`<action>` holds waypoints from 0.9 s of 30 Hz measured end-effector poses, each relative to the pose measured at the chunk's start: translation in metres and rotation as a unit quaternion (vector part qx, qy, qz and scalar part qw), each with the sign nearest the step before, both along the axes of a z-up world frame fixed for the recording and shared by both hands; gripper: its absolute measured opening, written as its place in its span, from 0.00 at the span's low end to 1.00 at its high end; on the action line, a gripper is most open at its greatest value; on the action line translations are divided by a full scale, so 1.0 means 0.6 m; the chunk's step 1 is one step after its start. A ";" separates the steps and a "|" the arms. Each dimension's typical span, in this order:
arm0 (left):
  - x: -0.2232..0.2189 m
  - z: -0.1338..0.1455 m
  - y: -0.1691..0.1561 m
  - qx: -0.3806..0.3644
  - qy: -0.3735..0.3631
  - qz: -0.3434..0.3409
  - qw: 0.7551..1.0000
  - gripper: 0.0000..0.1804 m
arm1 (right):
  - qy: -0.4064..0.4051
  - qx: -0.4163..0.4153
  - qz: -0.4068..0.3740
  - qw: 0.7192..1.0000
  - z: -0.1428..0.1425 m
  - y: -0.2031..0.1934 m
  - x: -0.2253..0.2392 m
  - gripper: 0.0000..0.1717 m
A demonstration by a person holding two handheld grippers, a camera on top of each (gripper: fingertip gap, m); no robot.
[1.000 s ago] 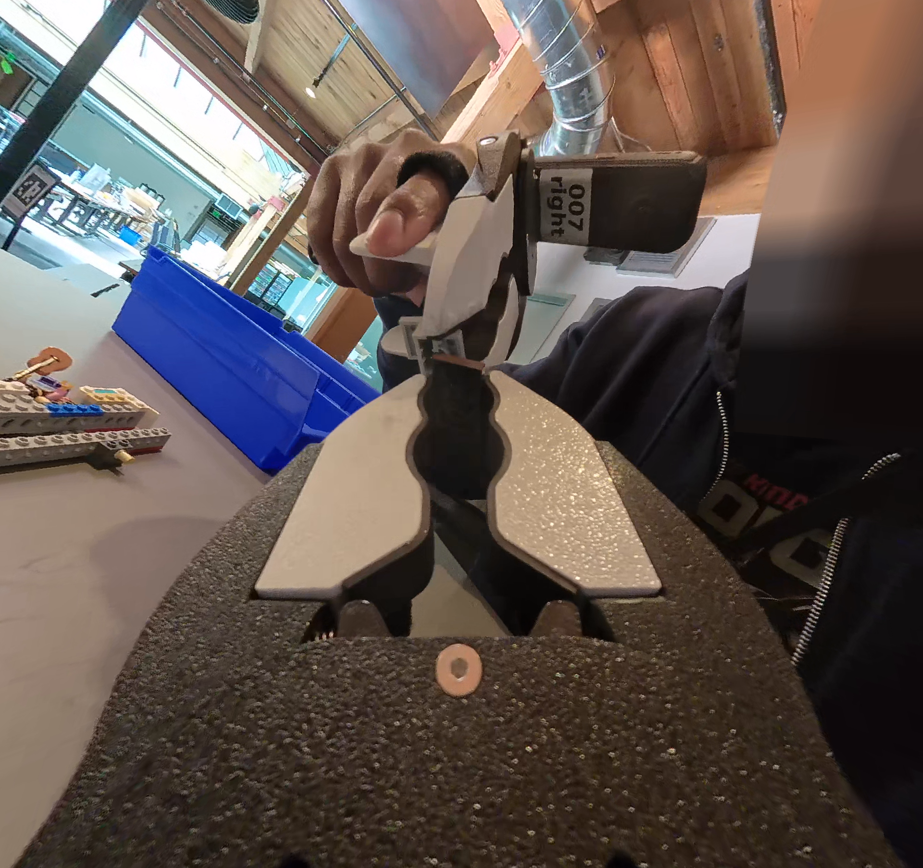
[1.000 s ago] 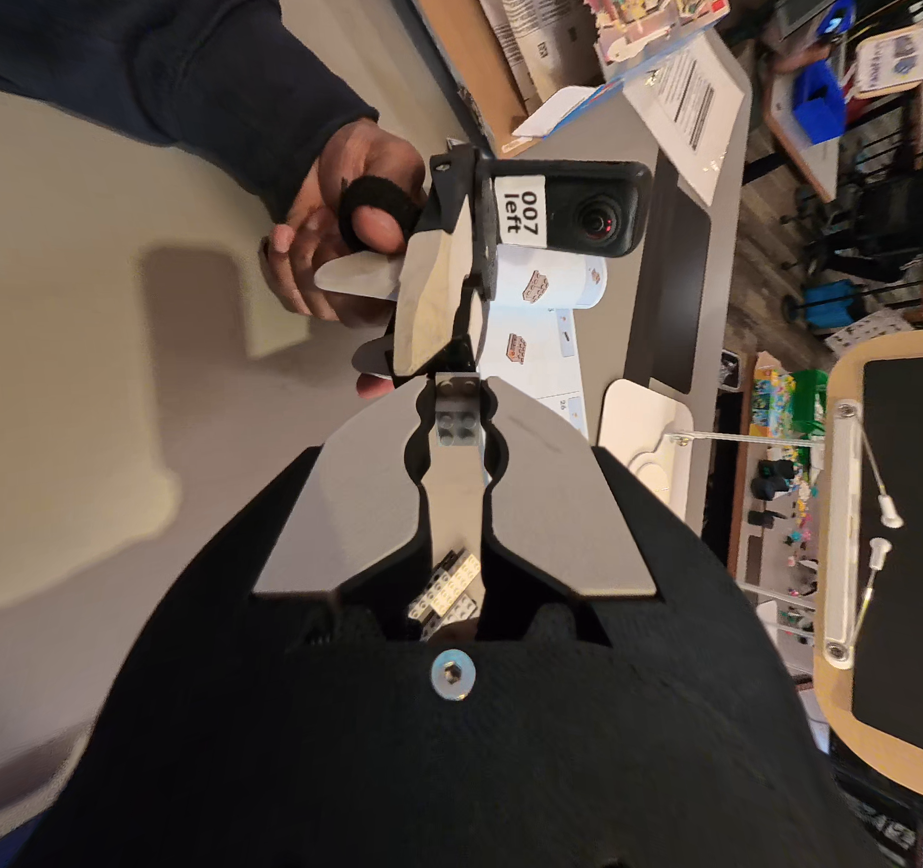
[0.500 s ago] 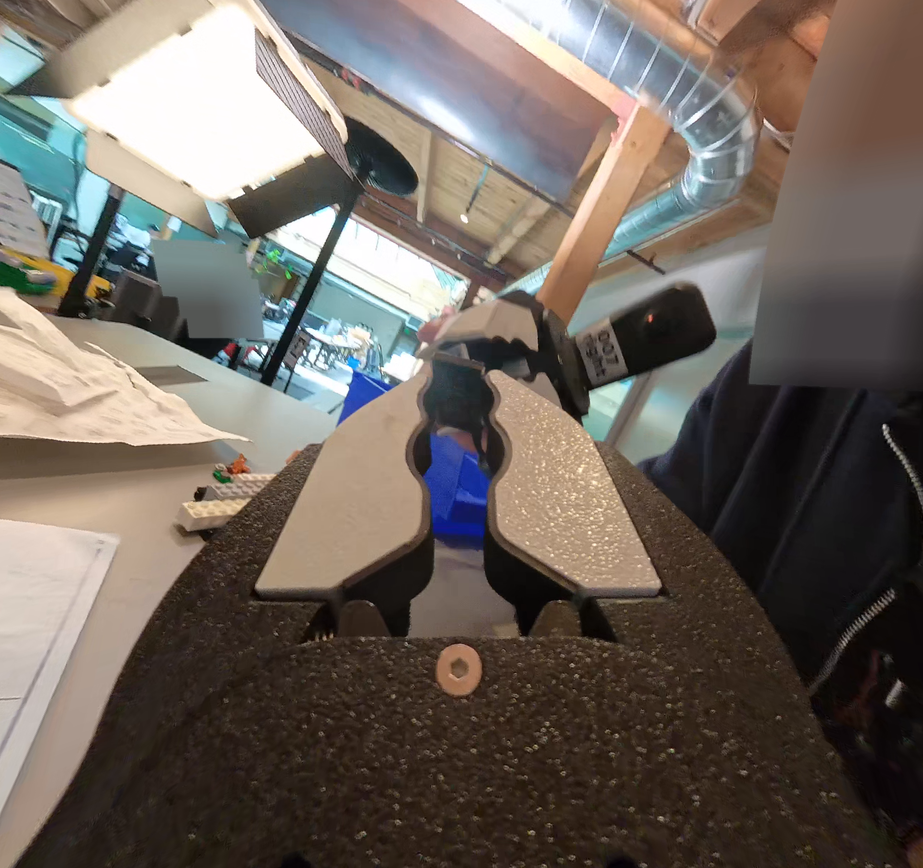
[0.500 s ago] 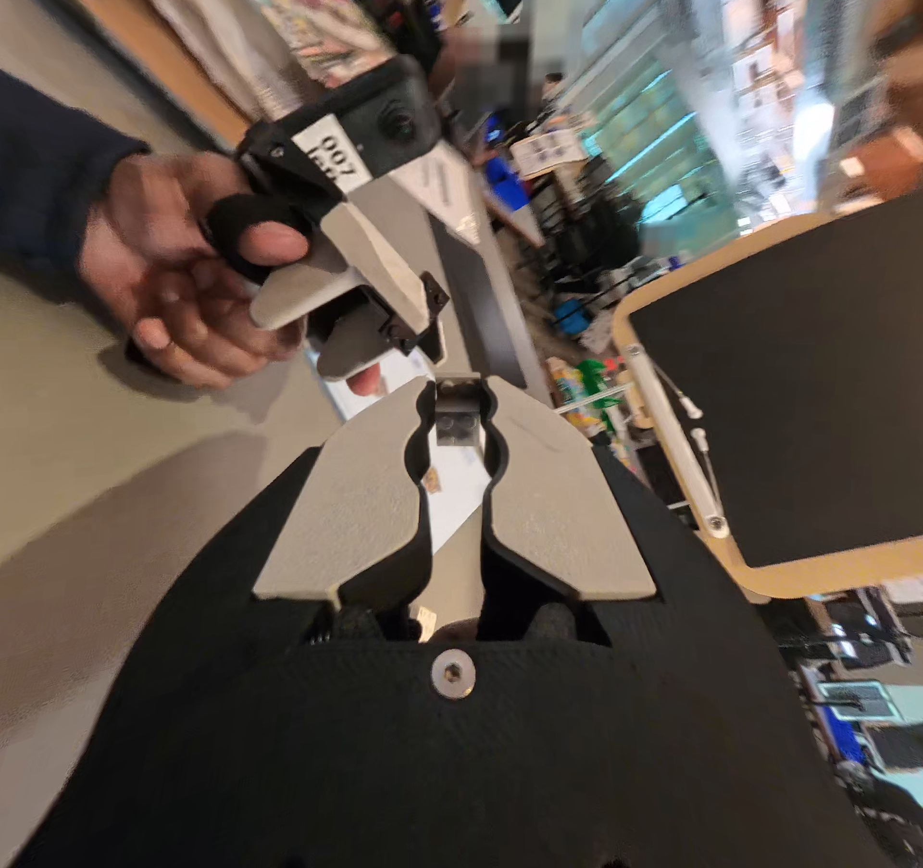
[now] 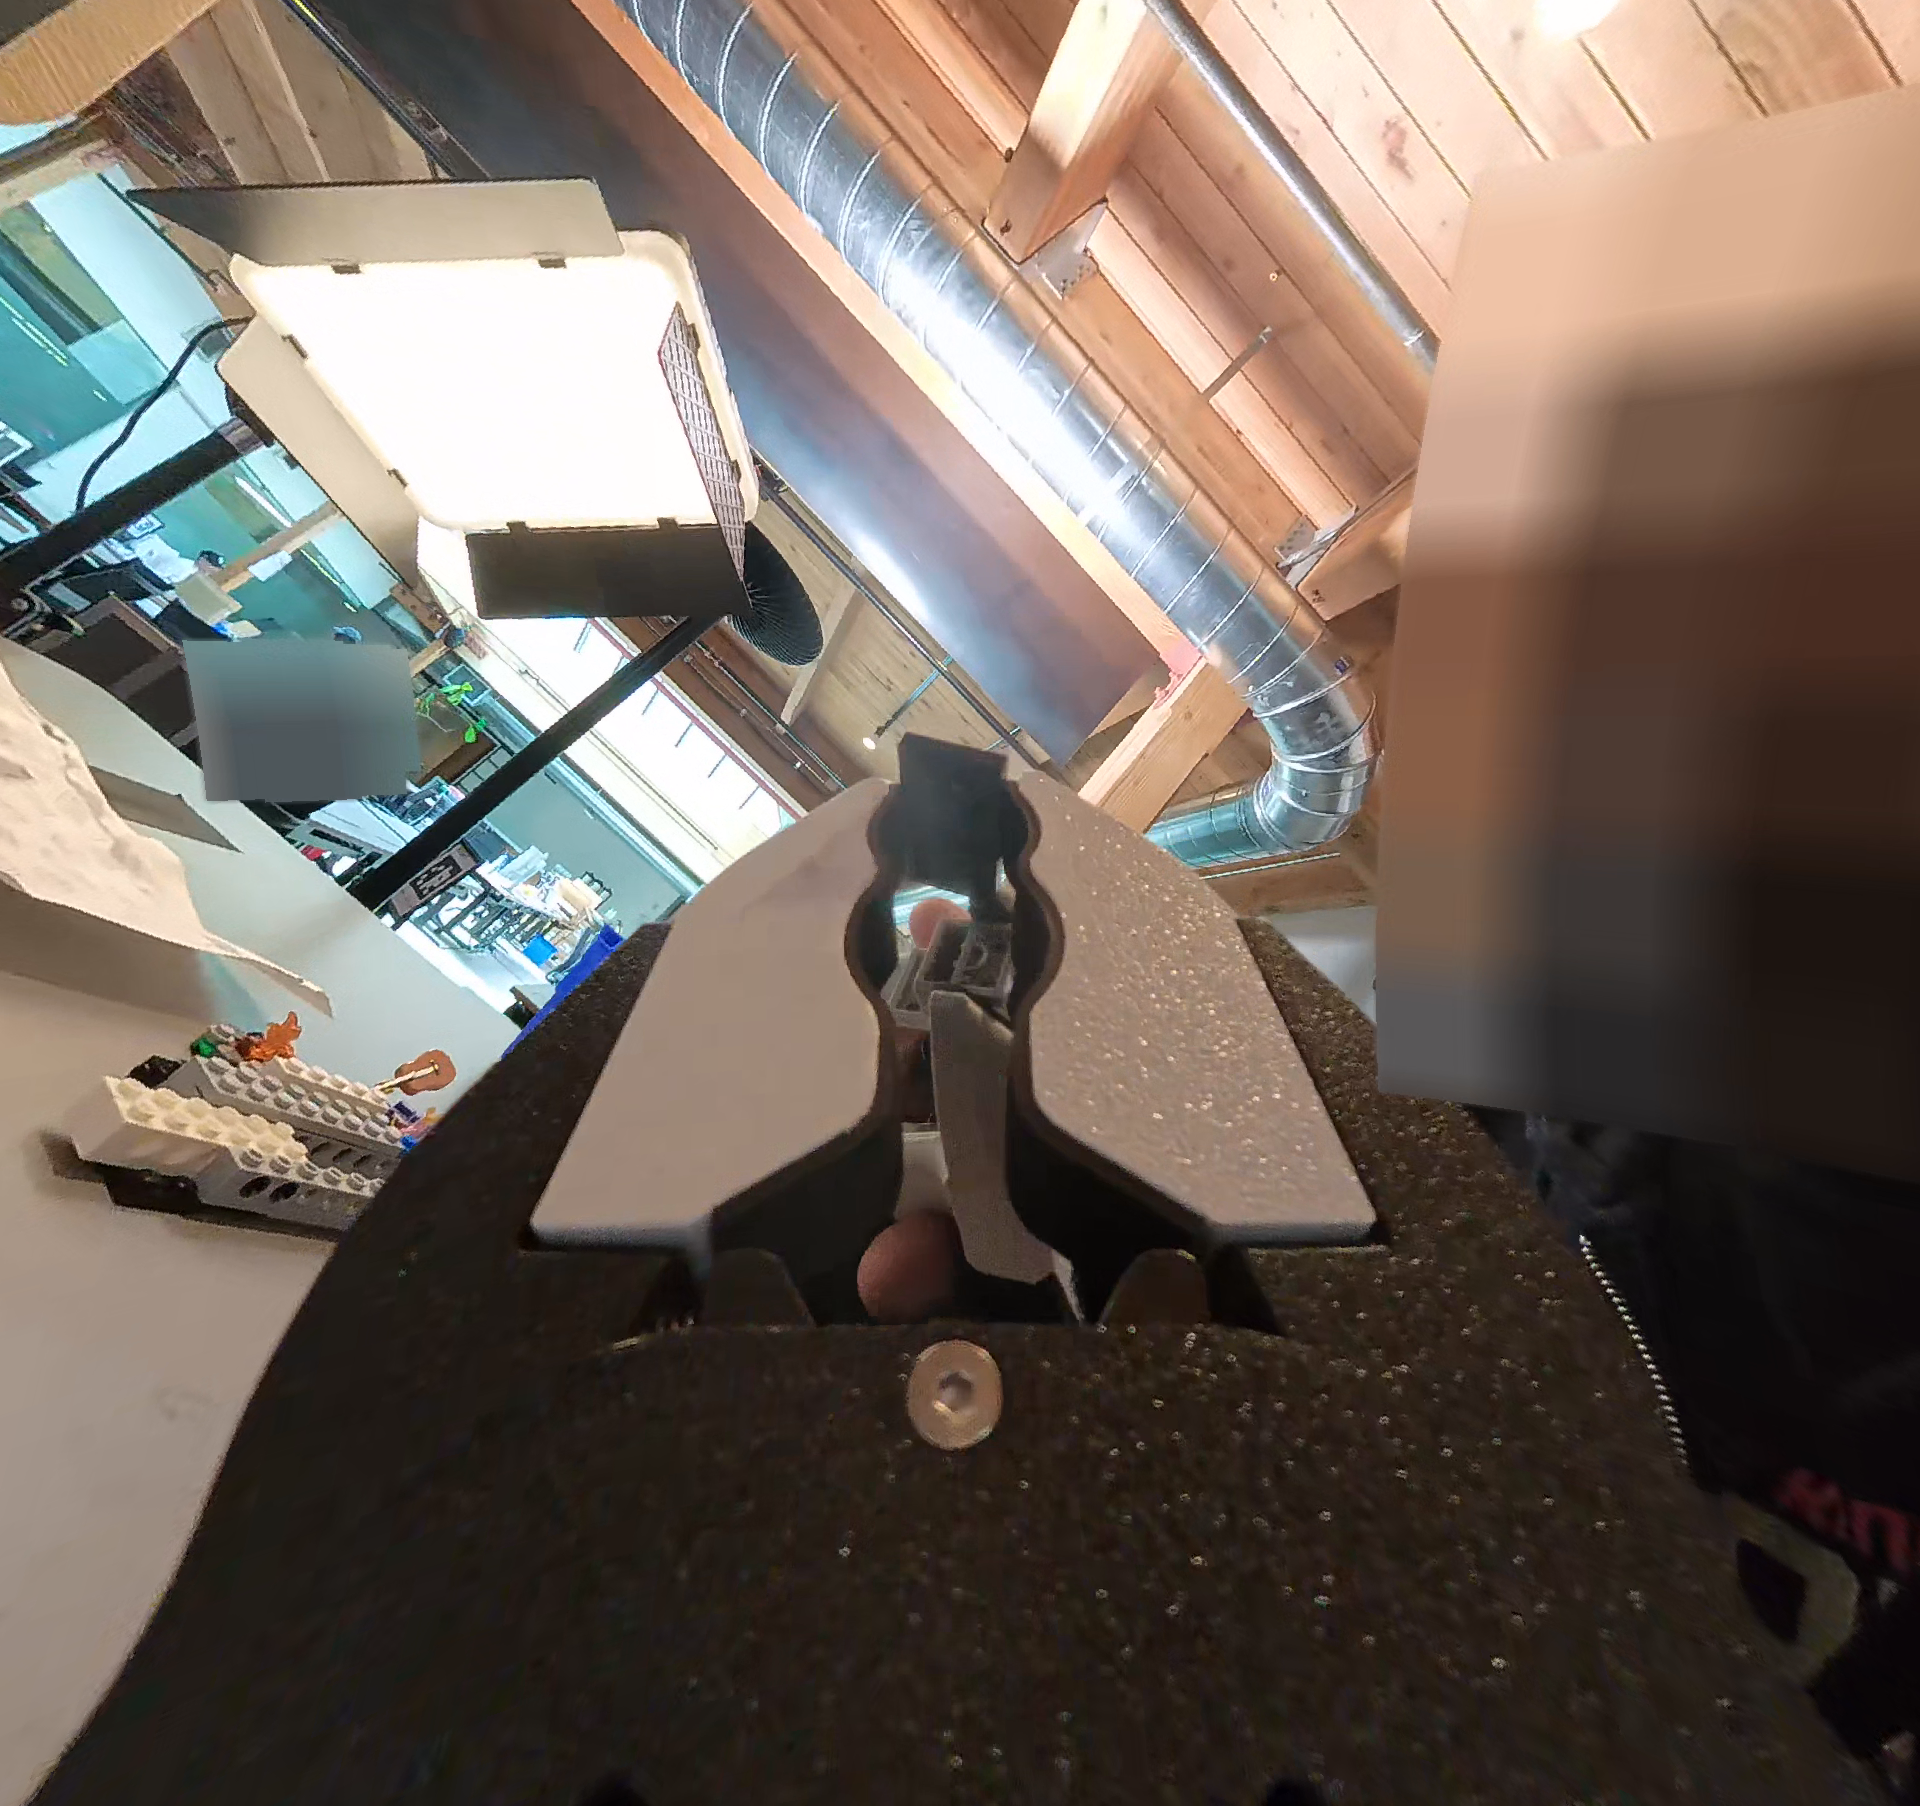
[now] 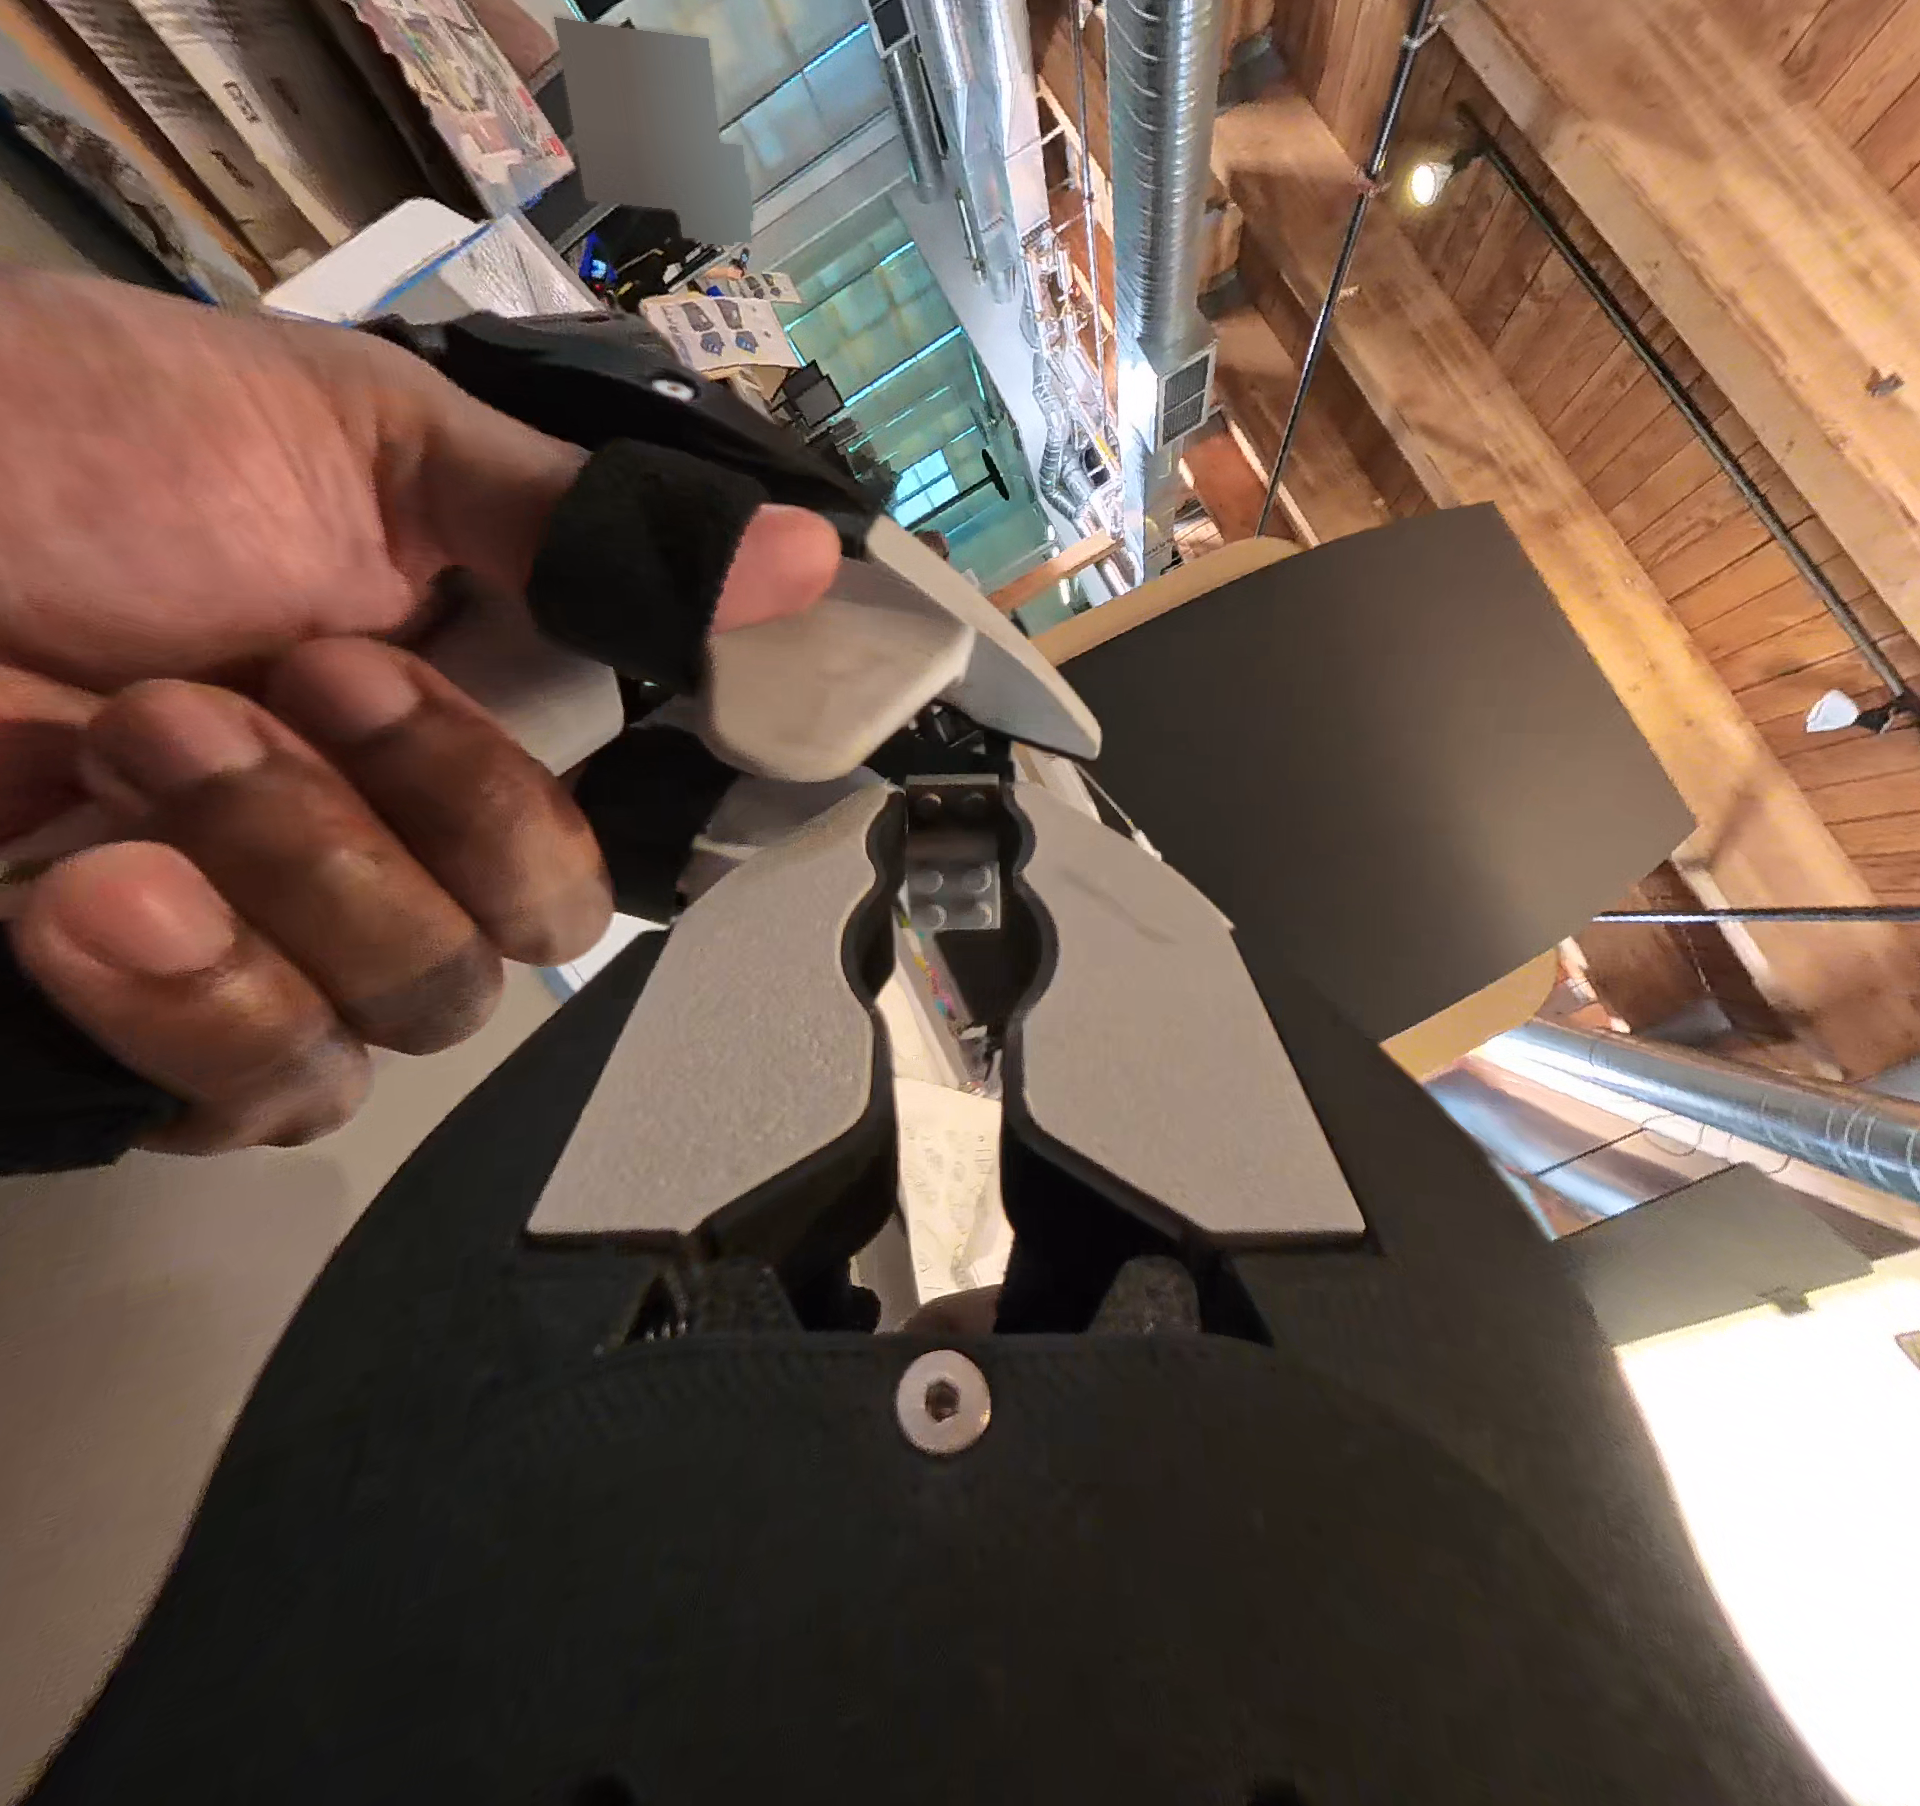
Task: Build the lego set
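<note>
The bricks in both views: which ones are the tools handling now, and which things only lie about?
Handled:
- grey studded brick, gripped at the tips of the right tool
- dark piece, gripped by the left tool

Lying about:
- white and grey brick build on the table
- crumpled paper
- lit lamp panel

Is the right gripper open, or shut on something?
Shut: the right gripper clamps a grey studded brick between its fingertips.
</note>
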State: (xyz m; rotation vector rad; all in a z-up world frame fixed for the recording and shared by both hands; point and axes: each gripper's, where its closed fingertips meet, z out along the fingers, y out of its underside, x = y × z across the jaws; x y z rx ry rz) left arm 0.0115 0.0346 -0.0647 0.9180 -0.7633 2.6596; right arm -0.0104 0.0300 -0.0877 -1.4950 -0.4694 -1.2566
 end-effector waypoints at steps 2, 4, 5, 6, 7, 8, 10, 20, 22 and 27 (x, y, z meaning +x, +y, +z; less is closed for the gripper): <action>0.002 -0.002 -0.003 0.005 0.004 0.002 1.000 0.10 | -0.004 -0.017 0.013 1.000 -0.010 0.002 -0.007 0.10; 0.003 -0.004 -0.007 0.011 0.007 0.002 1.000 0.10 | -0.007 -0.023 0.006 1.000 -0.015 0.003 -0.005 0.10; 0.002 -0.005 -0.011 0.016 0.006 -0.003 1.000 0.09 | -0.006 -0.020 -0.002 1.000 -0.014 0.002 -0.002 0.10; 0.001 -0.005 -0.014 0.023 0.006 -0.006 1.000 0.09 | -0.002 -0.017 -0.007 1.000 -0.013 0.001 0.001 0.10; 0.000 -0.006 -0.017 0.029 0.004 -0.007 1.000 0.09 | 0.002 -0.011 -0.012 1.000 -0.011 -0.001 0.004 0.10; -0.001 -0.006 -0.021 0.038 0.002 -0.008 0.999 0.08 | 0.004 -0.007 -0.017 1.000 -0.010 -0.004 0.008 0.09; -0.002 -0.007 -0.025 0.057 -0.001 -0.004 0.998 0.03 | 0.007 -0.002 -0.018 1.000 -0.010 -0.007 0.010 0.10; -0.006 -0.012 -0.010 0.154 -0.020 0.035 0.987 0.03 | 0.063 -0.011 0.052 0.997 -0.026 -0.014 0.003 0.10; -0.009 -0.017 -0.011 0.191 -0.025 0.036 0.981 0.02 | 0.116 0.005 0.075 0.990 -0.017 -0.024 0.010 0.10; -0.009 -0.043 -0.023 0.262 -0.001 0.009 0.965 0.03 | 0.135 0.005 0.077 0.988 -0.014 -0.038 0.021 0.10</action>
